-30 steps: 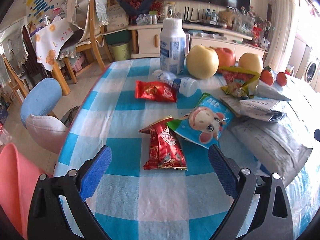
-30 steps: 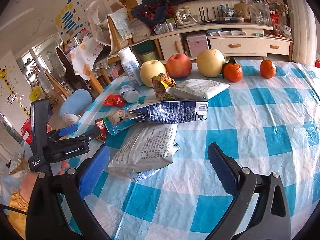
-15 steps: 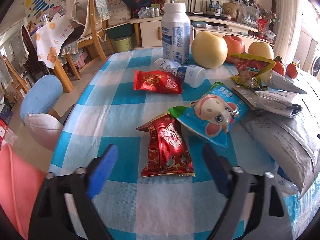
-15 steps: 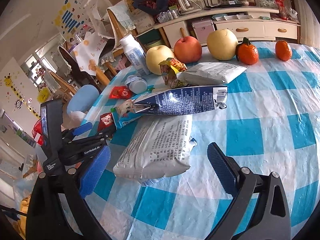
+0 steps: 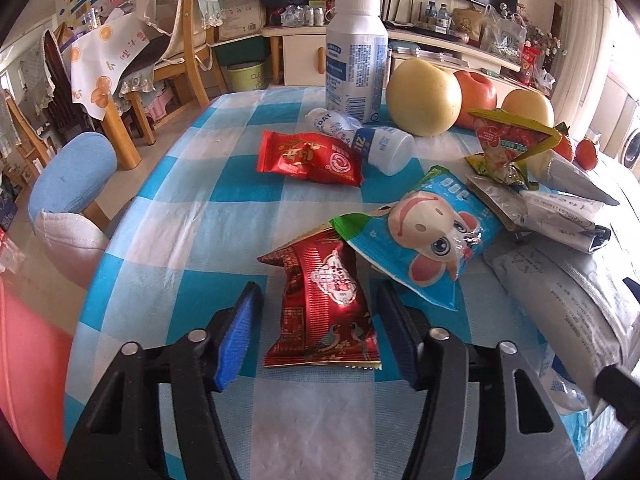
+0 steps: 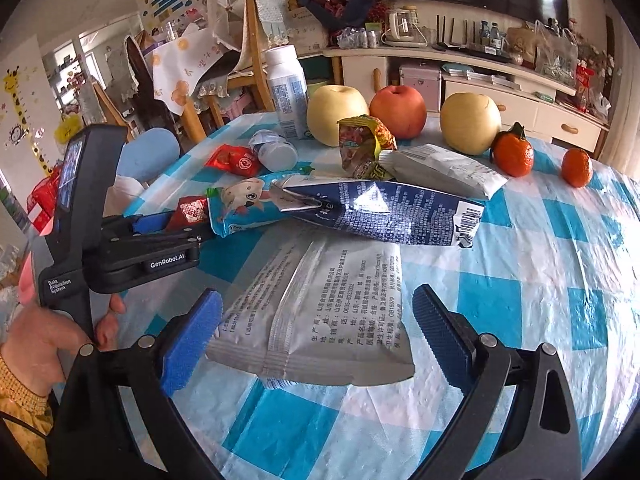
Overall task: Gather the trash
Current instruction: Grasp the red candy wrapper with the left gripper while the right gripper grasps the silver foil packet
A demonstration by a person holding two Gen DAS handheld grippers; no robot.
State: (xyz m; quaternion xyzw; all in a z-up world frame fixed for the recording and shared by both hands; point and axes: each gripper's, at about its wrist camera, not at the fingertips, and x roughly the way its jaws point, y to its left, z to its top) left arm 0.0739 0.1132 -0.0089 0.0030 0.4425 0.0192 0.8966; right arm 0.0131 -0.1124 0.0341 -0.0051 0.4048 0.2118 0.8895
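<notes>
Wrappers lie on the blue-checked table point(image 5: 192, 216). My left gripper point(image 5: 320, 320) is open, its blue pads on either side of a dark red snack wrapper point(image 5: 324, 300), not touching it. Behind lie a blue cow-print packet point(image 5: 424, 240), a bright red wrapper point(image 5: 308, 158) and a small toppled bottle point(image 5: 368, 140). My right gripper point(image 6: 316, 328) is open around the near end of a silver printed bag point(image 6: 320, 312). A dark blue foil bag point(image 6: 384, 212) and a white bag point(image 6: 440, 168) lie beyond. The left gripper also shows in the right wrist view point(image 6: 156, 224).
An upright white bottle point(image 5: 356, 52), pears point(image 5: 424, 96), an apple point(image 6: 398, 110) and tangerines point(image 6: 514, 154) stand at the table's far side. A crumpled green-red wrapper point(image 5: 508, 140) lies near them. A blue chair point(image 5: 72, 176) and a pink bin point(image 5: 28, 380) stand left of the table.
My left gripper moved forward and its jaws narrowed around the dark red wrapper. My right gripper moved forward and down over the silver bag, still open.
</notes>
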